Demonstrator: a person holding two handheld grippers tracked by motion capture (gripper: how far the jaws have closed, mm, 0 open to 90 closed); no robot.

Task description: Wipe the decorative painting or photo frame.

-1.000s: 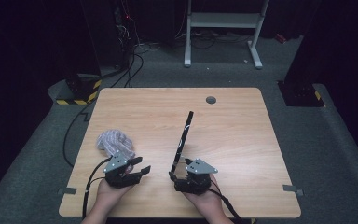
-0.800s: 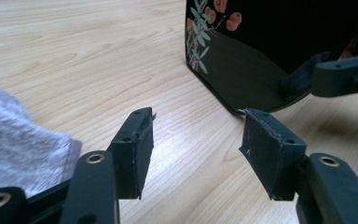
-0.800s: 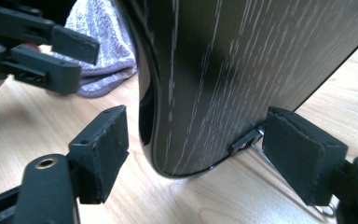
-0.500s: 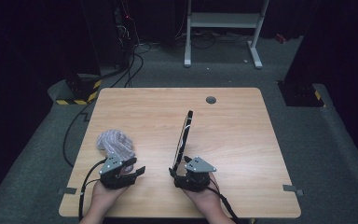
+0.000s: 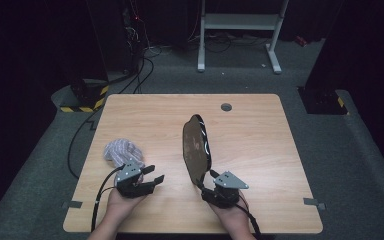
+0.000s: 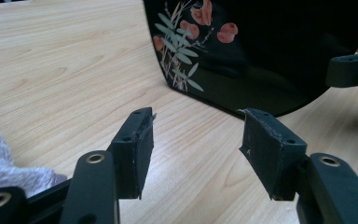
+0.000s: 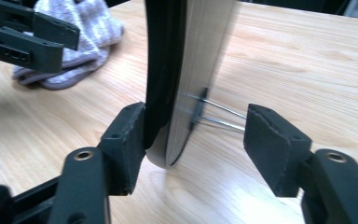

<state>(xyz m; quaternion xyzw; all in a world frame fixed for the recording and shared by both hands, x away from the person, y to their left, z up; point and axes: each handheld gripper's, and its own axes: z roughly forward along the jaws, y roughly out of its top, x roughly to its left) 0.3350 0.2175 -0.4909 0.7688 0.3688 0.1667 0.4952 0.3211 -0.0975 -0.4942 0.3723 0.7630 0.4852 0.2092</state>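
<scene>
An oval mirror [image 5: 196,150] with a black back painted with leaves and pink flowers [image 6: 223,56] stands on edge near the middle of the wooden table [image 5: 260,135]. My right gripper [image 5: 206,181] is at its near bottom edge. In the right gripper view its jaws [image 7: 198,126] have just been closing with the mirror's lower rim [image 7: 168,70] between them. The left pad touches the black back and the right pad stands clear of it, beside two thin wires. My left gripper [image 5: 152,175] [image 6: 196,149] is open and empty, pointing at the mirror's back.
A crumpled pale lilac cloth [image 5: 122,150] lies on the table just beyond my left gripper, also seen in the right gripper view [image 7: 74,37]. A small round grommet [image 5: 226,107] sits near the table's far edge. Cables and a white stand lie on the floor behind.
The mirror, seen almost edge-on before, now shows its broad dark face toward the left. My right gripper has shifted slightly at its base. The left gripper has stayed put.
</scene>
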